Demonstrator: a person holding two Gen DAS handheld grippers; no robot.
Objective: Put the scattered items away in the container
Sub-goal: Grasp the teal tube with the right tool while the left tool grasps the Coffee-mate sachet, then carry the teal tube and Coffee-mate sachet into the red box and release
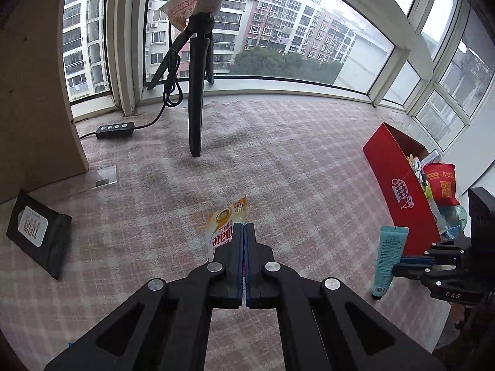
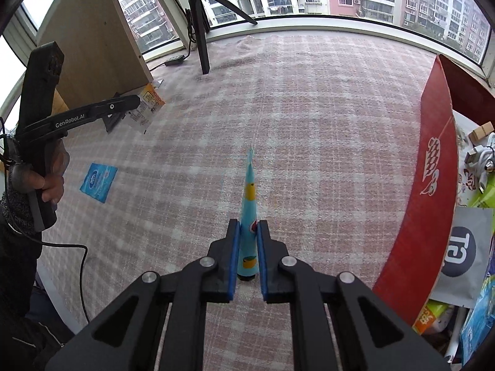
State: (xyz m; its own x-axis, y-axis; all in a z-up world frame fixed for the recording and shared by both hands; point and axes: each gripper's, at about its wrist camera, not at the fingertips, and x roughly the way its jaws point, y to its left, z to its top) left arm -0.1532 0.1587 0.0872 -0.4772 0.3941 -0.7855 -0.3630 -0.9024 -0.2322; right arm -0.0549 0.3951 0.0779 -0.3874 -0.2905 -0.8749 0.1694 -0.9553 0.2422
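Note:
My left gripper is shut on an orange and white sachet, which sticks out past the fingertips over the checked carpet. In the right wrist view that sachet hangs from the left gripper, which a hand holds at the left. My right gripper is shut on a teal tube, its blue pads pressing on both sides near the cap end. From the left wrist view the tube stands nearly upright beside the red box.
The open red box at the right holds a red pouch, a white cable and a grey packet. A black pack and a blue sachet lie on the carpet. A tripod and cable controller stand near the window.

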